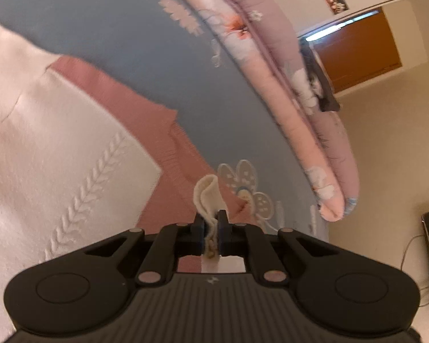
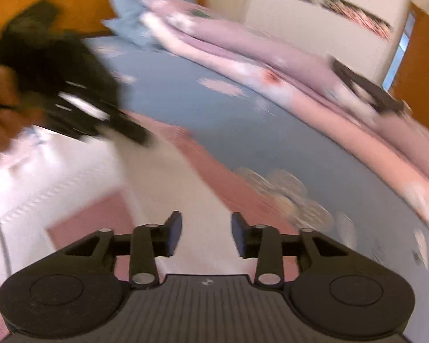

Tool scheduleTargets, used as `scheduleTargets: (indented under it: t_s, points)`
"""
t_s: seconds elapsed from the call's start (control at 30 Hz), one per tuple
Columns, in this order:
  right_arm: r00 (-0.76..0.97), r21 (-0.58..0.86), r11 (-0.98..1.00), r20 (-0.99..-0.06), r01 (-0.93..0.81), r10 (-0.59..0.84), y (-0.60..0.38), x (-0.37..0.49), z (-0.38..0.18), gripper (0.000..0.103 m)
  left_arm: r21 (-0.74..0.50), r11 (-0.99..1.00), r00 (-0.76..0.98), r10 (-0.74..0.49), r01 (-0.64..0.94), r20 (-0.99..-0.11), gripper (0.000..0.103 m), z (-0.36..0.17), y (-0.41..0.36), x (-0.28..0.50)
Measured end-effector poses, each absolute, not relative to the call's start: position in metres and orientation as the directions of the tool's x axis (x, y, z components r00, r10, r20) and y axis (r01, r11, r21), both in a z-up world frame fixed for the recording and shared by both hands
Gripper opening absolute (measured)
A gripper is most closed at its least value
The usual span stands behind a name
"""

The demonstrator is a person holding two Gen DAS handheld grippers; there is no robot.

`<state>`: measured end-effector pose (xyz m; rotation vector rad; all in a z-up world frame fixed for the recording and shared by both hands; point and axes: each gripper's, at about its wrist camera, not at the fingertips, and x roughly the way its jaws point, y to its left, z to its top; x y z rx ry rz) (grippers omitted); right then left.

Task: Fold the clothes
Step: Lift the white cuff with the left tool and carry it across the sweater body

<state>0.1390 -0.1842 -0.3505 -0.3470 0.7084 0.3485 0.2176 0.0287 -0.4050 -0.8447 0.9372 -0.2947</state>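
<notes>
Left gripper: my fingers are pinched together on a small cream flap of cloth, which curls up out of the jaws in a loop.
Right gripper: my fingers are spread apart with nothing between them, hanging above the white part of the sweater.
Sweater: white knit with a raised braid pattern, lying on the bed; pink bands run along its far edge and out toward my left gripper.
Sweater, right view: the same white and pink knit spreads out below my open fingers, blurred.
Other gripper in the right view: my left gripper shows as a dark blur at the upper left, with a hand behind it, low over the white knit.
Bed sheet: blue with pale flower prints, under the sweater.
Quilt: pink and lilac, folded into a long roll along the far side of the bed, well apart from the sweater.
Sharpness: the right view is smeared, so fine detail there cannot be read.
</notes>
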Motion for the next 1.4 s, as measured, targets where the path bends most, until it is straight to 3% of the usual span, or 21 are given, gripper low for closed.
scheduleTargets:
  t_s: [0.17, 0.33, 0.43, 0.63, 0.7, 0.77, 0.93, 1.17, 1.4]
  points:
    - [0.647, -0.122, 0.974, -0.762, -0.193, 0.033, -0.293, 0.182, -0.348, 0.045, -0.755, 0.651, 0.561, -0.597, -0.078, -0.573, 0.006, -0.388, 0.024, 0.204]
    - [0.467, 0.133, 0.985, -0.867, -0.113, 0.171, -0.373, 0.248, -0.36, 0.046, -0.753, 0.657, 0.577, -0.601, -0.04, -0.554, 0.006, -0.372, 0.019, 0.195]
    - [0.384, 0.127, 0.985, -0.908, -0.12, 0.164, -0.383, 0.264, -0.373, 0.049, -0.773, 0.634, 0.597, -0.605, -0.039, -0.527, 0.006, -0.364, 0.025, 0.195]
    - [0.249, 0.207, 0.967, -0.939, -0.147, 0.238, -0.381, 0.266, -0.398, 0.05, -0.754, 0.651, 0.571, -0.59, -0.08, -0.571, 0.006, -0.371, 0.035, 0.189]
    - [0.216, 0.157, 0.971, -0.957, -0.183, 0.195, -0.375, 0.272, -0.404, 0.05, -0.733, 0.674, 0.564, -0.57, -0.094, -0.597, 0.006, -0.376, 0.035, 0.186]
    - [0.2, 0.096, 0.974, -0.97, -0.206, 0.138, -0.37, 0.276, -0.408, 0.058, -0.725, 0.68, 0.559, -0.562, -0.109, -0.61, 0.006, -0.382, 0.038, 0.184]
    - [0.266, 0.09, 0.98, -0.954, -0.177, 0.135, -0.374, 0.277, -0.397, 0.059, -0.721, 0.667, 0.568, -0.525, -0.186, -0.633, 0.006, -0.402, 0.054, 0.185]
    - [0.41, 0.164, 0.986, -0.899, -0.007, 0.152, -0.386, 0.214, -0.369, 0.059, -0.702, 0.674, 0.553, -0.503, -0.229, -0.664, 0.006, -0.417, 0.066, 0.188]
    - [0.487, 0.408, 0.899, -0.824, 0.156, 0.289, -0.391, 0.159, -0.379, 0.06, -0.658, 0.749, 0.483, -0.604, 0.073, -0.634, 0.013, -0.407, 0.008, 0.205]
